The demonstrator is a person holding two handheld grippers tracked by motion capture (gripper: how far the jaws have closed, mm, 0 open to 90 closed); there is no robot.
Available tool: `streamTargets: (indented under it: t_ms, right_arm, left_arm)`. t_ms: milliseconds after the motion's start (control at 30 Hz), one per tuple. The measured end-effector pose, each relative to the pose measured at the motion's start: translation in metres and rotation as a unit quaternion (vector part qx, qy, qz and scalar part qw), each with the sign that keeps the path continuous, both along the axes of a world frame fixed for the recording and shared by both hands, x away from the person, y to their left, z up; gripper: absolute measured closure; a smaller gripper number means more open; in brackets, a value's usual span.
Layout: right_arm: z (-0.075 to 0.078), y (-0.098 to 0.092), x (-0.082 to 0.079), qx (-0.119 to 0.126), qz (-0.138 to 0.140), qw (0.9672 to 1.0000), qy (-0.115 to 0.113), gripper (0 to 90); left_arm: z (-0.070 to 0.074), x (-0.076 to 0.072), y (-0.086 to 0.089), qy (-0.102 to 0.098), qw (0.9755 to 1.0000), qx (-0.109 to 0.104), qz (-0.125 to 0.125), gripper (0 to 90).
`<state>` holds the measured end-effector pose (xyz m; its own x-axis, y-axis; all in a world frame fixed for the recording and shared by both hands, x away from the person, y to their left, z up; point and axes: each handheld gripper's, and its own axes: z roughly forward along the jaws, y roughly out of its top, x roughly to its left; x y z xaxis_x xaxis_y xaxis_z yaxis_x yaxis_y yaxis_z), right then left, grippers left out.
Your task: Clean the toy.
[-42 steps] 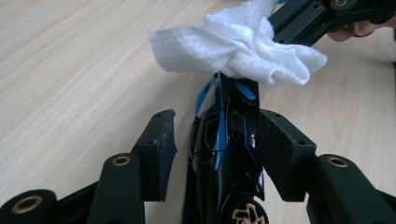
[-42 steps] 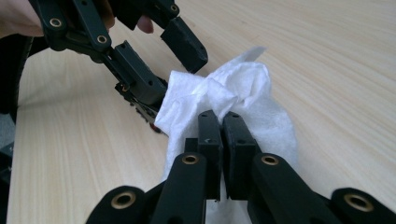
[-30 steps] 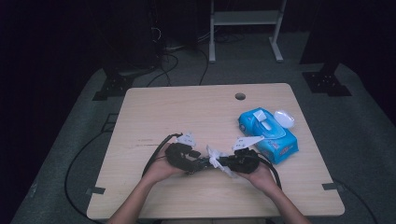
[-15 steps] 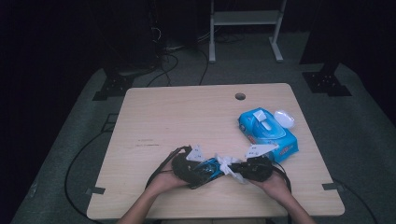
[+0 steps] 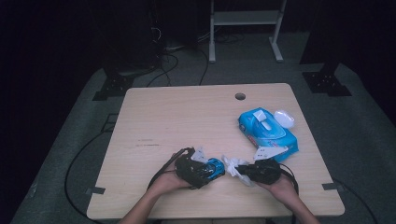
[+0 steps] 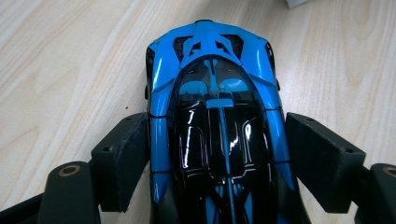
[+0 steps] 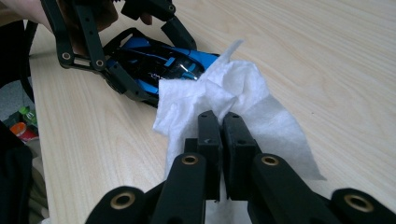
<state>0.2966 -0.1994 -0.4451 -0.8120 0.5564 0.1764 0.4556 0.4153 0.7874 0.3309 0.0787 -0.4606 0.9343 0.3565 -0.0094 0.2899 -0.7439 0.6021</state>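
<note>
Altogether one blue toy car (image 6: 215,116) between the opening left tool's (image 5: 208,169) slack jaws, one white wipe (image 7: 224,98) pinched in the right tool (image 7: 222,126).

The right hand-held gripper (image 7: 222,126) pinches a white wipe (image 7: 233,93) just beside the blue toy car (image 7: 159,60) on the table (image 7: 327,46)

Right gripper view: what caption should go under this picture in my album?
Right gripper pinching a white wipe beside a blue toy car on the table.

Car: glossy blue-and-black plastic toy sports car (image 6: 215,116), upright on the wood tabletop, near its front edge.
Wipe: crumpled white tissue wipe (image 7: 233,100), bunched, just beside the car's nose.
</note>
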Motion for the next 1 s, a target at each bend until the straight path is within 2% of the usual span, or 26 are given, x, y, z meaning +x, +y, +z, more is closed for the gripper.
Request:
streamTargets:
  t_ms: [133, 200, 433, 633, 700, 767, 1000]
  right_arm:
    - [-0.0008, -0.0025, -0.0005, 0.0, -0.002, 1.0, 0.0, 86.0]
    - [-0.0016, -0.0024, -0.0011, 0.0, -0.001, 1.0, 0.001, 86.0]
    - [-0.0012, -0.0029, -0.0014, 0.002, -0.003, 1.0, -0.003, 86.0]
    - [0.0002, -0.0055, -0.0012, 0.007, -0.009, 0.9999, -0.004, 86.0]
    - [-0.0001, -0.0058, -0.0009, 0.007, -0.01, 0.9999, -0.003, 86.0]
    - [-0.0002, -0.0059, -0.0008, 0.008, -0.011, 0.9999, -0.003, 86.0]
    - [-0.0002, -0.0058, -0.0005, 0.008, -0.012, 0.9999, -0.004, 86.0]
  left_arm:
    - [-0.003, 0.0011, -0.0019, 0.005, 1.0, 0.006, -0.001, 22.3]
    - [-0.0049, 0.0003, -0.0039, -0.001, 0.9999, 0.013, -0.003, 21.2]
    - [-0.0018, -0.0008, -0.0071, -0.005, 0.9996, 0.027, -0.003, 25.4]
    - [-0.001, 0.0014, -0.0045, 0.004, 0.9998, 0.021, -0.003, 25.6]
    - [0.0021, 0.0018, -0.0025, 0.002, 1.0, 0.007, 0.0, 27.9]
    - [0.0018, 0.0021, -0.0036, -0.004, 0.9997, 0.023, 0.0, 28.0]
    - [0.002, 0.0028, -0.0011, -0.005, 0.9998, 0.02, -0.004, 28.2]
